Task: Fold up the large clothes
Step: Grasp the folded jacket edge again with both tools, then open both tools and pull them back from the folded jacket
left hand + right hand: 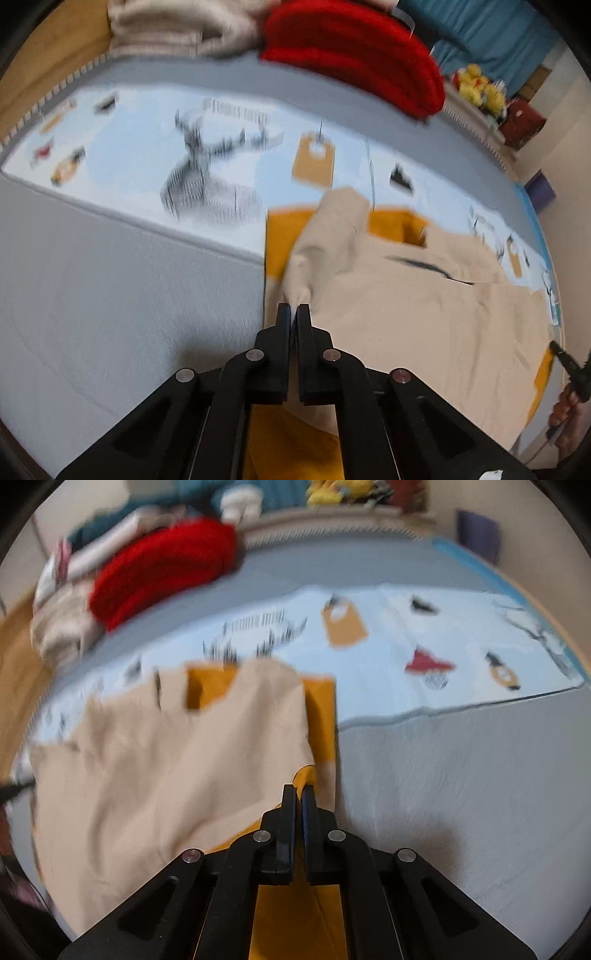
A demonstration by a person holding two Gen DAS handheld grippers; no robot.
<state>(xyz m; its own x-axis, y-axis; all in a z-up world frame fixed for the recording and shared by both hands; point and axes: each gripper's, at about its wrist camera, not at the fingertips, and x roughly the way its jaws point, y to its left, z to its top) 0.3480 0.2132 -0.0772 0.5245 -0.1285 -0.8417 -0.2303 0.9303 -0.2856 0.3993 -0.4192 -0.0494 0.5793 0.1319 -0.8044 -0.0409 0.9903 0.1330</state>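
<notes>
A large beige garment with mustard-yellow panels (424,302) lies on the bed; it also shows in the right wrist view (166,760). My left gripper (293,308) is shut on a bunched beige fold at the garment's left edge. My right gripper (299,790) is shut on the garment's right edge, where beige meets a yellow panel. Both views are motion-blurred. The other gripper's tip (569,363) and a hand show at the far right of the left wrist view.
A pale blue printed sheet (229,155) and a grey cover (122,295) lie on the bed. A red knit garment (354,51) and cream clothes (173,26) are piled at the far edge. Yellow plush toys (480,88) sit beyond.
</notes>
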